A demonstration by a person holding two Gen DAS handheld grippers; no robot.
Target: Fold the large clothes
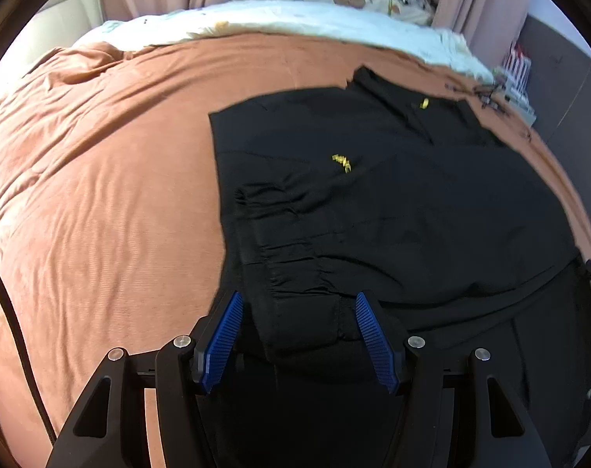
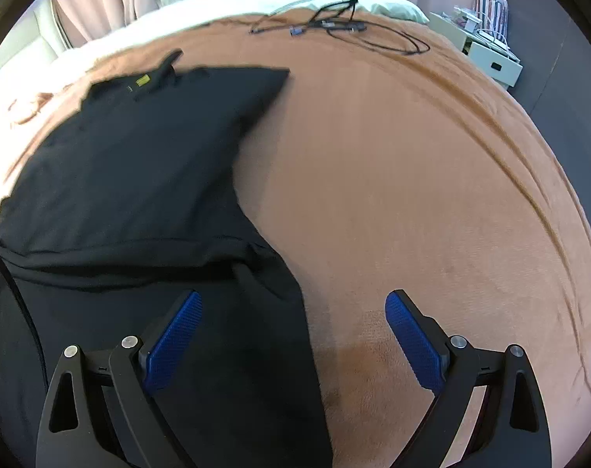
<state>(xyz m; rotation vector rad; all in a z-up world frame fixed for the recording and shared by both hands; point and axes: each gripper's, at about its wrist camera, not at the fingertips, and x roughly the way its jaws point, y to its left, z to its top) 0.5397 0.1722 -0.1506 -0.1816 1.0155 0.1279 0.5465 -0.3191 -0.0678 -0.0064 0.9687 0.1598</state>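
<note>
A large black shirt [image 1: 393, 195] with small yellow logos lies spread on the orange bedspread [image 1: 100, 195], collar at the far end. Its near left edge is folded in, with a bunched sleeve [image 1: 295, 273] on top. My left gripper [image 1: 297, 300] is open, its blue pads either side of that folded strip at the near hem. In the right wrist view the shirt [image 2: 139, 156] fills the left half. My right gripper [image 2: 293, 300] is open over the shirt's near right edge, its left pad above black cloth and its right pad above bare bedspread [image 2: 412, 195].
Black cables [image 2: 346, 25] lie on the far part of the bed. White bedding [image 1: 295, 19] and patterned pillows sit at the head. A white bedside unit [image 2: 490, 58] with bags stands to the far right. Pink curtains hang behind.
</note>
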